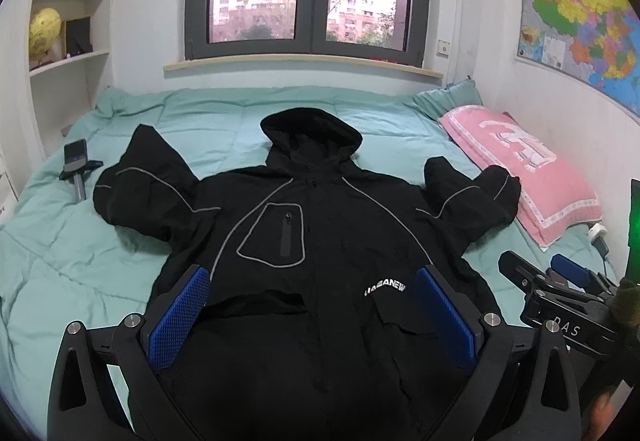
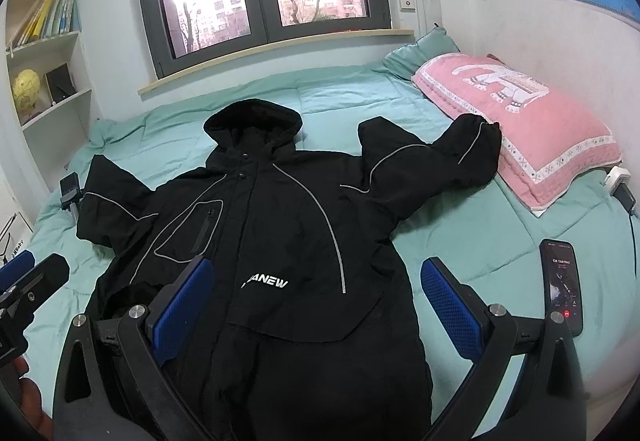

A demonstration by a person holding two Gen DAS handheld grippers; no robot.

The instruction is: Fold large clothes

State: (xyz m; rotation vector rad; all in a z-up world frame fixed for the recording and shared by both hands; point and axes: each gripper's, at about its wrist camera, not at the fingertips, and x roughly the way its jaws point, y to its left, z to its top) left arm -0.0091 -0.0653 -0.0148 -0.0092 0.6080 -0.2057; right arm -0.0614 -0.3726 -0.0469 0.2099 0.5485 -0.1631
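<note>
Left wrist view: my jaws gape wide, both grippers empty, over the black hooded jacket (image 1: 304, 241) spread flat mid-bed (image 1: 80, 241); next, probably sleeves folded inward.

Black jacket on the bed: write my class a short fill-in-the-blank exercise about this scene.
1. The black jacket lies spread on a ____ quilt.
2. One sleeve touches the ____ pillow.
3. Both the left gripper and the right gripper are ____.

Answers: green; pink; open
</note>
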